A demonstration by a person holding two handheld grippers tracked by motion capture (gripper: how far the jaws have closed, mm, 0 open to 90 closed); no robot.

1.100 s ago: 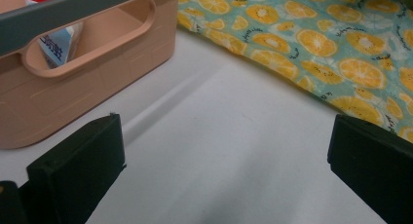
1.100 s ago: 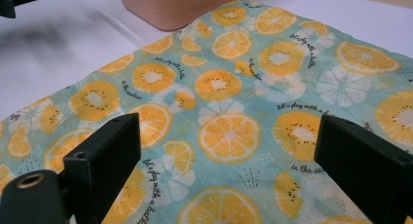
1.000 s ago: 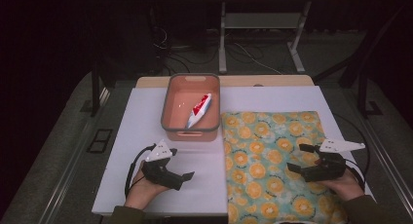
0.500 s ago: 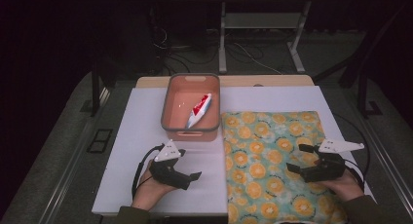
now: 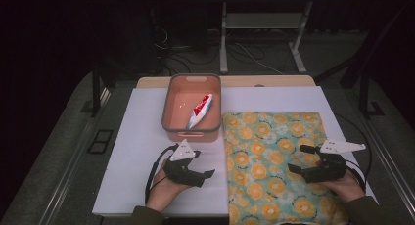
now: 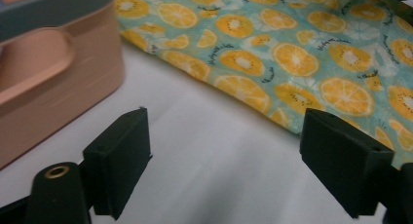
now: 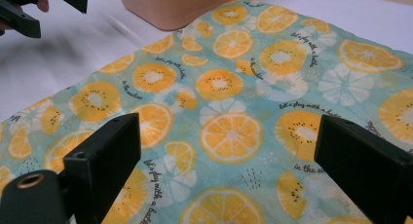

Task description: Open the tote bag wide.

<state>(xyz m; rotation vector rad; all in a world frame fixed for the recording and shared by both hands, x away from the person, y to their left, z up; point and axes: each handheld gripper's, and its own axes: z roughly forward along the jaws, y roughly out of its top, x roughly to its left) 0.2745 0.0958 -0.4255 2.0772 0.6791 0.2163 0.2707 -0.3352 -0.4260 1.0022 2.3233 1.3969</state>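
High view: left tongs (image 5: 208, 169) sit on the white surface (image 5: 137, 156), just beside the left edge of the orange-print cloth (image 5: 274, 156), pointing toward it. Cloth lies flat on the right half of the surface, its upper left corner next to the pink bin (image 5: 192, 132), which holds a red-and-white tube (image 5: 199, 110). Left gripper view: jaws have just been closing but stand fairly wide, nothing between them, bare surface under them, cloth edge (image 6: 253, 95) just ahead. Right tongs (image 5: 302, 159) hover over the cloth's right part; right gripper view shows them wide, nothing gripped, cloth (image 7: 234, 102) below.

Step in hand, as I judge: left side approaching the cloth's near-left edge for a pinch; right side waiting.

Next move likely calls for sliding the left tongs a bit further so one jaw gets under the hem, then closing on the single layer. Flat fabric is hard to catch; a low angle is needed. Right tongs would need to drop to the cloth for a matching grip.
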